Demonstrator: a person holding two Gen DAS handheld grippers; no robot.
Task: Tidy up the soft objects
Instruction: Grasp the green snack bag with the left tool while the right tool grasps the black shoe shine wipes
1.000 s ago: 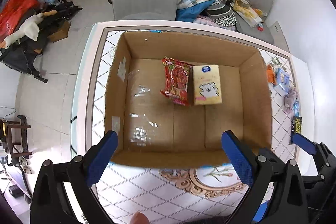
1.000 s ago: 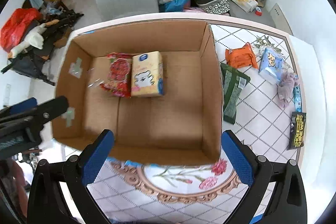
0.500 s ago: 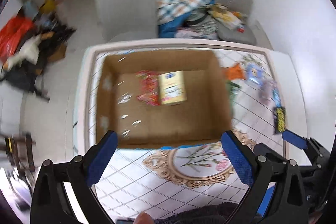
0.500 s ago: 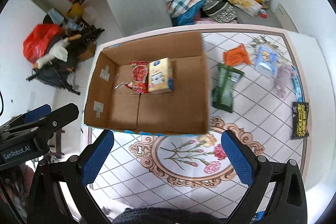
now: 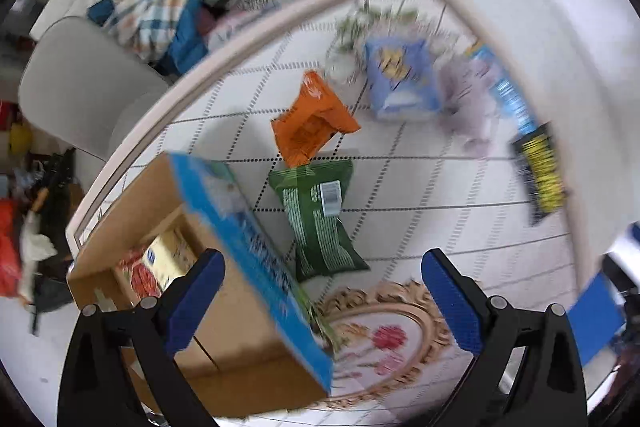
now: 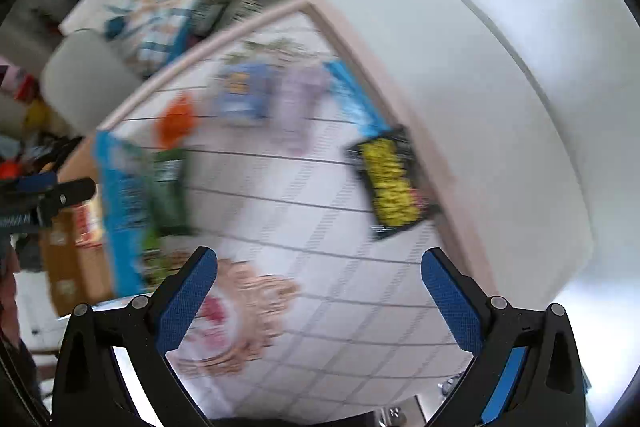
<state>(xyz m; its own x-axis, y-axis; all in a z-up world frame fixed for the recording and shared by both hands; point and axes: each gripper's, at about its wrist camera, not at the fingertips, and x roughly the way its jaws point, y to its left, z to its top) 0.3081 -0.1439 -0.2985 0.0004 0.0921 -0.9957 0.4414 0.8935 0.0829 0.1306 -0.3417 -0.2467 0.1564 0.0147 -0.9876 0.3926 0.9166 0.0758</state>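
Grippers hung spread and empty: left gripper (image 5: 322, 297) faced the green packet (image 5: 318, 217) lying beside the cardboard box (image 5: 224, 315); right gripper (image 6: 318, 293) blurred. Best approach, I judged: pinch its crimped end squarely.

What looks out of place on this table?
Several packets lie loose beside the cardboard box instead of in it: a green packet against its wall, an orange packet, a blue pack and a black and yellow packet near the table edge. Both grippers are open and empty.
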